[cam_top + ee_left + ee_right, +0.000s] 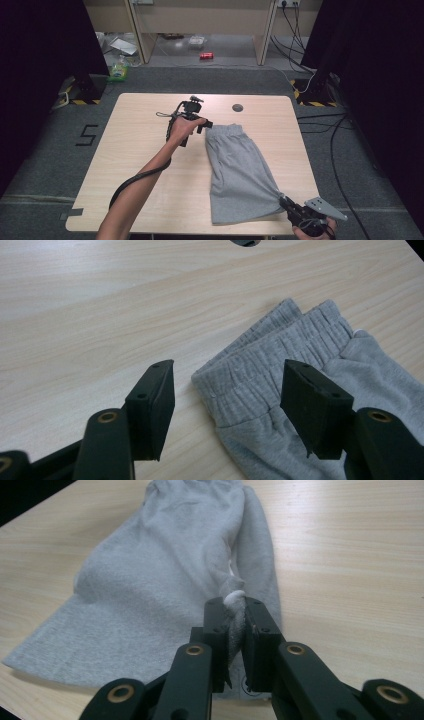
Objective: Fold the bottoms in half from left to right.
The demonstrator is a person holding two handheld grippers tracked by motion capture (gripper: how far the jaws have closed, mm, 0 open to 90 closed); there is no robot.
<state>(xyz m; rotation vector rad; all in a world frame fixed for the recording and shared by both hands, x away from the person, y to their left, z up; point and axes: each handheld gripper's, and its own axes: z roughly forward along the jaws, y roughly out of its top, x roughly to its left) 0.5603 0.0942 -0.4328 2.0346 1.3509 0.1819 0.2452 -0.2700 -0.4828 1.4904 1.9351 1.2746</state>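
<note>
Grey shorts (pixel 240 172) lie flat on the light wood worktop (pixel 145 165), right of centre – elastic waistband at the far end, hem end toward the person's edge. Fabric looks folded lengthwise, leg end fanning wider near the front edge.

Right gripper (pixel 287 204) at the near right corner of the worktop, jaws clamped tight on a bunched pinch of the hem corner. In the right gripper view the cloth (pixel 150 600) is squeezed between the two pads, a small twist of fabric poking up above them, the rest of the shorts stretching away across the wood. Grey three-cornered plate (pixel 325 207) sits on top of this gripper.

Left gripper (pixel 205 125) is at the far end, just beside the waistband's left corner, held by the left hand (pixel 186 127). In the left gripper view the jaws stand well apart and hold nothing – the waistband (pixel 280 355) lies below and between them, its corner nearer the left pad, the right pad over the ribbed elastic. No pad presses the cloth. Whether the tips touch the fabric I can't tell.

Dark round hole (pixel 238 107) in the worktop just beyond the waistband. Black cable (pixel 135 180) trails from the left gripper along the forearm.
</note>
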